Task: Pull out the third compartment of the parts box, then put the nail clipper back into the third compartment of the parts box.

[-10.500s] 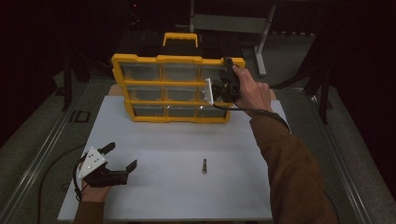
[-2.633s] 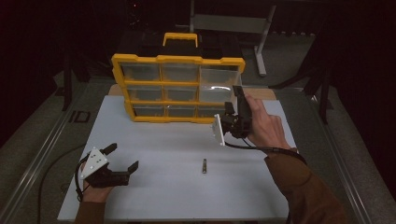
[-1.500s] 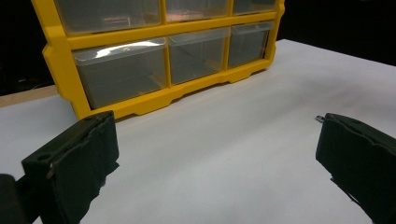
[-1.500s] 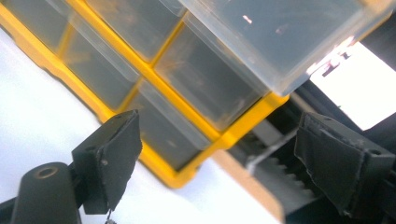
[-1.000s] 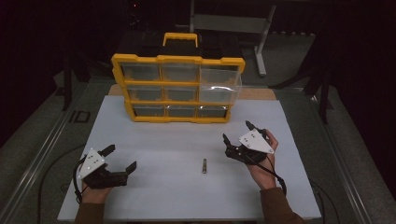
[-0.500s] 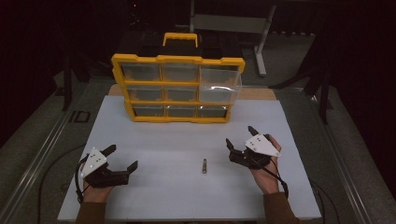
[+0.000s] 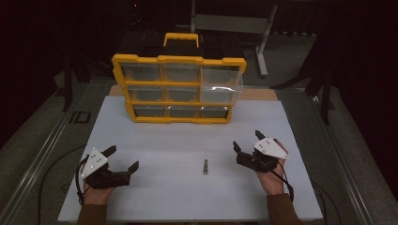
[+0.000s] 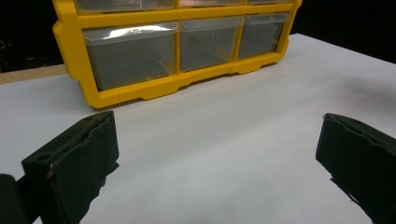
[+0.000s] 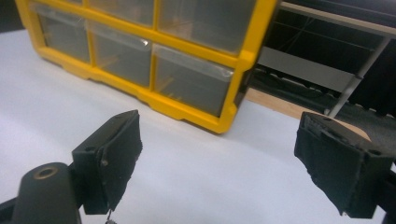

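High view: left gripper [image 7: 123, 158] and right gripper [image 7: 248, 141] both spread, flanking the screw [image 7: 205, 166]; "ID" marking [image 7: 78, 117] readable

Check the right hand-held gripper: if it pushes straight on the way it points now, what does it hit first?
Probably the yellow drawer organizer, near its lower right corner. The right hand-held gripper has open jaws framing that corner, with bare white table between. Depth is unclear; a line slightly rightward might pass the corner.

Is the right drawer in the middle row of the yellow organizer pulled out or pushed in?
Pulled out: the drawer juts forward past the yellow organizer frame, unlike its neighbours.
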